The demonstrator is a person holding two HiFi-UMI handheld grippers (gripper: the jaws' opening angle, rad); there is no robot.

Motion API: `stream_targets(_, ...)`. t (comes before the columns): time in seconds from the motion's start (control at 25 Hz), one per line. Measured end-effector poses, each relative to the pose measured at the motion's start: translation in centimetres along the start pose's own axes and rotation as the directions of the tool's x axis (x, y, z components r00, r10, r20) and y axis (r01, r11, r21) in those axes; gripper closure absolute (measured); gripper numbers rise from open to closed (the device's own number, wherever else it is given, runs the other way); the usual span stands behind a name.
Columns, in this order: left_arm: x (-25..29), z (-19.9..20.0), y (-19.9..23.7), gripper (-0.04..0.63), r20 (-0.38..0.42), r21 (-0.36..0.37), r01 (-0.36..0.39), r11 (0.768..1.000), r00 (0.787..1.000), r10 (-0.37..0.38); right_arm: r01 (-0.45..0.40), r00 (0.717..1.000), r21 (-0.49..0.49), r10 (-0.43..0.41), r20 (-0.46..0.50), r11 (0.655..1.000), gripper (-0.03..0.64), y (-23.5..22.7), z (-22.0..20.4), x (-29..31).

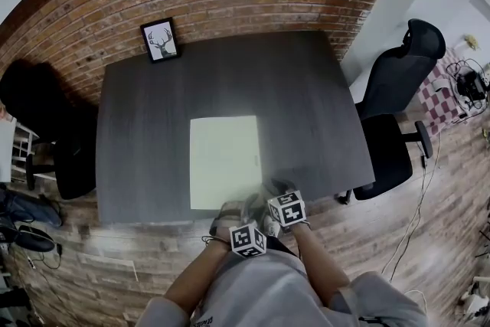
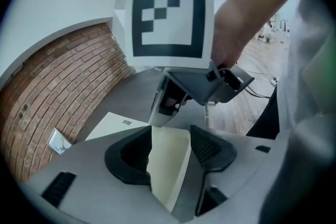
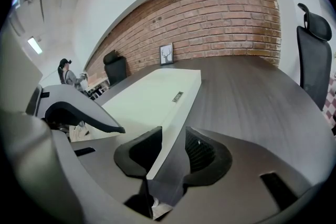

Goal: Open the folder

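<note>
Both tools, left (image 2: 170, 139) and right (image 3: 173, 139), sit at the bench's (image 1: 145, 126) near edge, jaws apart around the closed pale folder's (image 1: 224, 161) near corner, pads not pressing it.

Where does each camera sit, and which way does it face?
Head view: on the person's head, steeply down at a pale rectangular folder on a dark grey table; forearms, left gripper, right gripper show.
Left gripper view: on the left gripper, facing over the folder's corner towards the right gripper and hand.
Right gripper view: on the right gripper, facing along the folder to the brick wall; left gripper at left.
Shared by all: folder, table.
</note>
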State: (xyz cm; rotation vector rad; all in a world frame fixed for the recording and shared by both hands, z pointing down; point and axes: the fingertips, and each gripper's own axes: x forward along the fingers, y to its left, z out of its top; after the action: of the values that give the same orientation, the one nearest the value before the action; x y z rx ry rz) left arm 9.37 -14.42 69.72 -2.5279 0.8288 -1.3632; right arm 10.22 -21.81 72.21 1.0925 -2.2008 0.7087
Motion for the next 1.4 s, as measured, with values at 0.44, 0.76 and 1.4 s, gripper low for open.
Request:
stream_targets(0.44,-0.2,-0.3,0.5,0.370,-0.036,0.092,-0.038,0.995,0.999,0.041,0.008,0.999,-0.054,-0.010,-0.032,0.999,0.506,0.1,0.1,0.0)
stream_targets(0.76,-0.6,-0.2,-0.1,0.433,-0.023,0.095,-0.040,0.995,0.999,0.043,-0.001,0.999,-0.072,-0.002,-0.052,0.997,0.506,0.4,0.1,-0.2)
stream_targets(1.4,-3.2,1.7,1.2,0.589,0.065,-0.009,-0.116,0.993,0.991,0.116,-0.008,0.999,-0.082,0.003,-0.054,0.997,0.506,0.2,0.1,0.1)
